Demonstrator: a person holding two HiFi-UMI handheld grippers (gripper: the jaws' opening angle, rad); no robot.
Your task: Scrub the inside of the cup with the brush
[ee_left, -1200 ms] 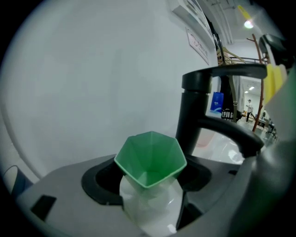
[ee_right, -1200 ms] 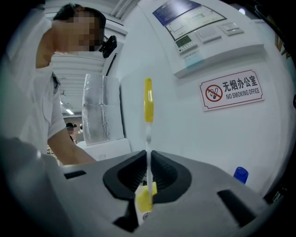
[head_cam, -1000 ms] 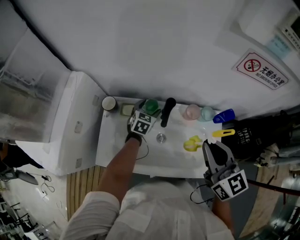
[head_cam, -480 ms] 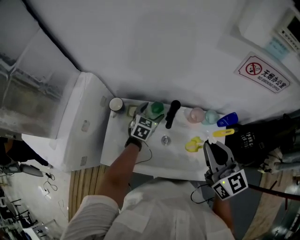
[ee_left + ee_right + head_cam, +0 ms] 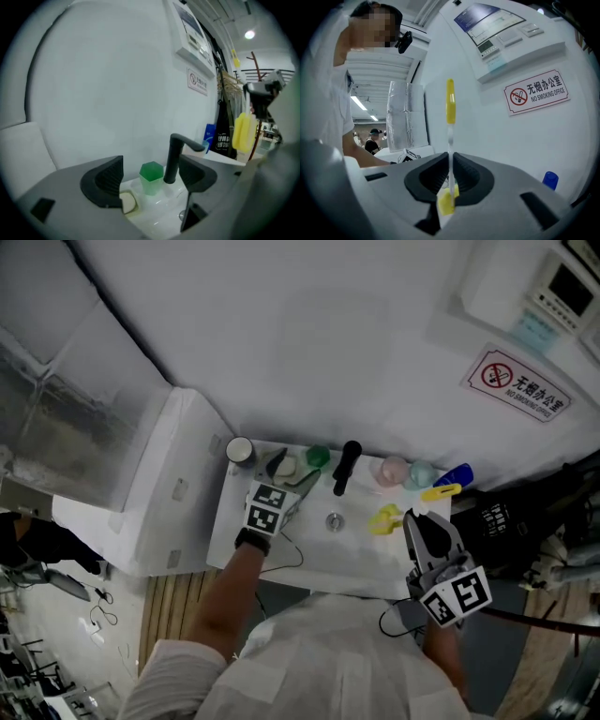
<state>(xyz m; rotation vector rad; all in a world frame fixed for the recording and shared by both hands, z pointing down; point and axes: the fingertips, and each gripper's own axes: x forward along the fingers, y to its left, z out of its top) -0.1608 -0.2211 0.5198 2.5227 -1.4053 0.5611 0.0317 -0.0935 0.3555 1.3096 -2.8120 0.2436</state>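
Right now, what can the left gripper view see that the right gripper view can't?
Only the left gripper view shows the green cup by the black tap at the white sink. Only the right gripper view shows its fingers pinching the brush by its thin handle, plus a person at the left edge. Both show the no-smoking sign and the blue bottle.

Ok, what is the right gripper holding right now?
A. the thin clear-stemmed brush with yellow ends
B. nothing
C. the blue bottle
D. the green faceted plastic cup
A: the right gripper has its jaws shut on the thin clear-stemmed brush with yellow ends; the green faceted plastic cup stands apart, ungripped.
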